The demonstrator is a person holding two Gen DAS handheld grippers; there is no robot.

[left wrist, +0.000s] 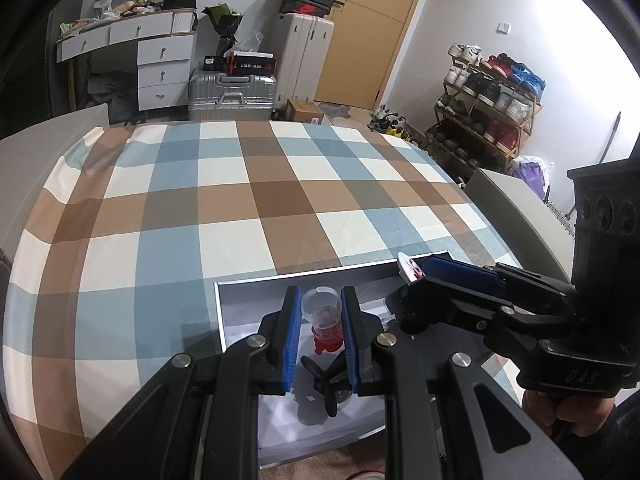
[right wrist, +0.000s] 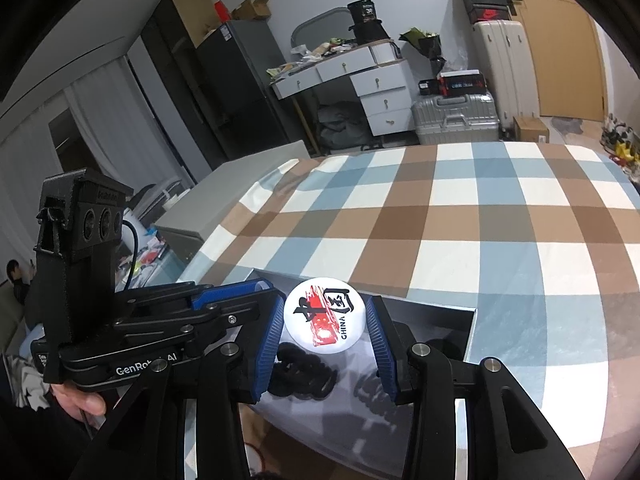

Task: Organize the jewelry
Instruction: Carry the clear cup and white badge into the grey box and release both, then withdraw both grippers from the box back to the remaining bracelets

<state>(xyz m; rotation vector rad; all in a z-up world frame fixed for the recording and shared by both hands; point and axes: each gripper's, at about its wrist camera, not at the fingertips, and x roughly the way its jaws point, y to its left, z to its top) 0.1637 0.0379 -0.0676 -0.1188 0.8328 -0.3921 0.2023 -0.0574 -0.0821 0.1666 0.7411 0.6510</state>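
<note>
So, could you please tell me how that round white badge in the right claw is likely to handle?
The round badge looks stiff and light. Held only by its rim between the right claw pads, its glossy face suggests it may slip or pivot.

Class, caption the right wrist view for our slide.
Right gripper holds a round "CHINA" badge over an open box.
</note>
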